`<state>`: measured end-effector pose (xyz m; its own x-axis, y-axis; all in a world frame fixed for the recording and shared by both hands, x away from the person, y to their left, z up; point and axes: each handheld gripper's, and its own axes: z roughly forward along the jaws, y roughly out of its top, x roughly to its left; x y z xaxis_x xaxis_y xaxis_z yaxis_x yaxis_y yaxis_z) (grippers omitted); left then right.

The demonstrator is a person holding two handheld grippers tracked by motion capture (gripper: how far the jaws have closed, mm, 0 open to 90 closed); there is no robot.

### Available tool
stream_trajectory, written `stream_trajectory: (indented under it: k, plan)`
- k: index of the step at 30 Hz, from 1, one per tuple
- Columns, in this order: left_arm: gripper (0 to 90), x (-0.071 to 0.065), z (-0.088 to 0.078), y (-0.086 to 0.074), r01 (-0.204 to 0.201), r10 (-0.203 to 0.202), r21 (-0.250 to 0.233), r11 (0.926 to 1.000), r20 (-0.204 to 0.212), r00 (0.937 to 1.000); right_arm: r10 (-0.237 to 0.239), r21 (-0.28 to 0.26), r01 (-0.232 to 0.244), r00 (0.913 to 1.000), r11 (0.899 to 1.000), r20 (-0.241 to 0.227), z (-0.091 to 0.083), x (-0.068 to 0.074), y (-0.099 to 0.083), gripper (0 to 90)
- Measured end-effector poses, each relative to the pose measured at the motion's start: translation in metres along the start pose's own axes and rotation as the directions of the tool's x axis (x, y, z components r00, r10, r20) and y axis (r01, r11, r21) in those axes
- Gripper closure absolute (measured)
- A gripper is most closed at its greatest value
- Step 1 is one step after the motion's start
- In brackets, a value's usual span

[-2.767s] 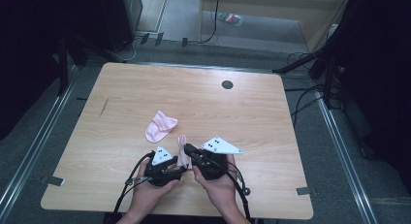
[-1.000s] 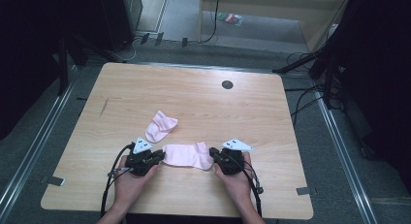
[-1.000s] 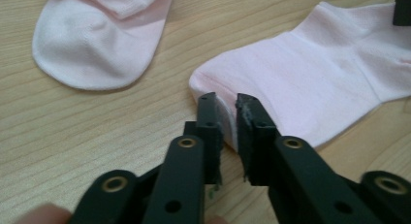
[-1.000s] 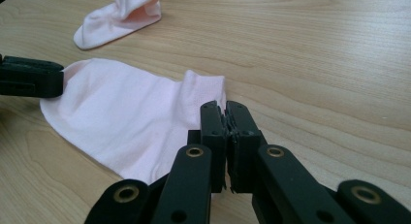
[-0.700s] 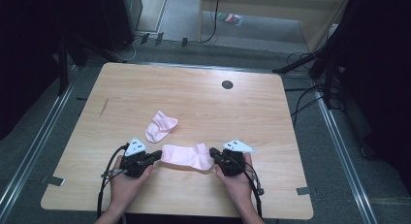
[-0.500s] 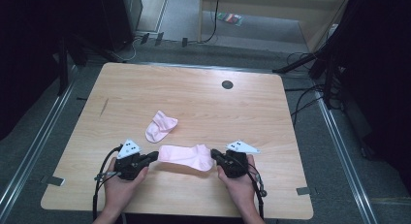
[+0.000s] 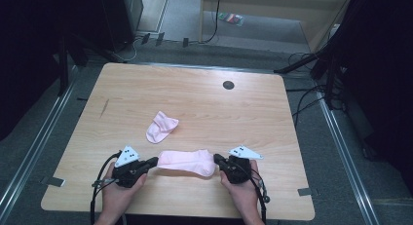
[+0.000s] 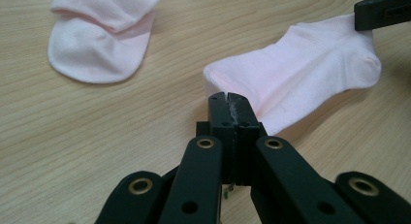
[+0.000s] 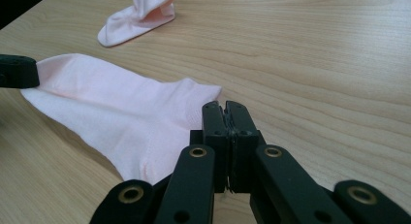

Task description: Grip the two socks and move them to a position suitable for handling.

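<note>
A pale pink sock [image 7: 185,161] lies stretched flat near the front edge of the wooden table [image 7: 204,105]. My left gripper [image 7: 155,161] is shut on its left end; in the left gripper view the closed jaws [image 8: 227,99] pinch the sock's edge [image 8: 300,73]. At the other end my right gripper [image 7: 216,159] is shut on the sock's edge, as the right gripper view [image 9: 225,107] shows over the fabric [image 9: 111,107]. A second pink sock [image 7: 161,127] lies crumpled a little farther back, apart from both grippers.
A small dark round hole [image 7: 228,84] sits in the tabletop toward the back. Metal rails and cables run along the floor on both sides of the table. The person's hands come in over the front edge.
The grippers, close together at the table's front middle earlier, have drawn apart with the sock spread between them. Over the last second the left hand has slid further left.
</note>
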<state>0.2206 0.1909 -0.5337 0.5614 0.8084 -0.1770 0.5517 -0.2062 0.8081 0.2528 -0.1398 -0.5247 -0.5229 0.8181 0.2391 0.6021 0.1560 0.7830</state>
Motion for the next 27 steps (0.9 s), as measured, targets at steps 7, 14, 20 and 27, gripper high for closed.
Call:
stream_trajectory:
  k: [7,14,20,27]
  plan:
    - [90.0,-0.0011,0.0022,-0.0018,-0.005,0.005,0.008,1.0,0.001,1.0,-0.017,0.004,0.017,0.9999,1.0,-0.001,0.0051,0.0015,-0.0007,89.3]
    - [90.0,-0.001,0.0006,-0.0029,-0.013,0.013,0.017,0.9998,-0.014,0.9998,-0.028,0.014,0.027,0.9995,1.0,0.012,0.0098,0.0028,-0.0024,89.3]
    - [90.0,0.0003,-0.0031,-0.0037,-0.006,0.006,0.025,0.9997,-0.026,0.9997,-0.015,0.019,0.014,0.9987,1.0,0.049,0.007,-0.0032,-0.0036,89.4]
    - [90.0,-0.0057,-0.0012,-0.0065,-0.033,0.033,0.033,0.9989,-0.002,0.9995,-0.03,0.031,0.03,0.9995,0.999,0.006,0.0091,0.0017,-0.0065,89.2]
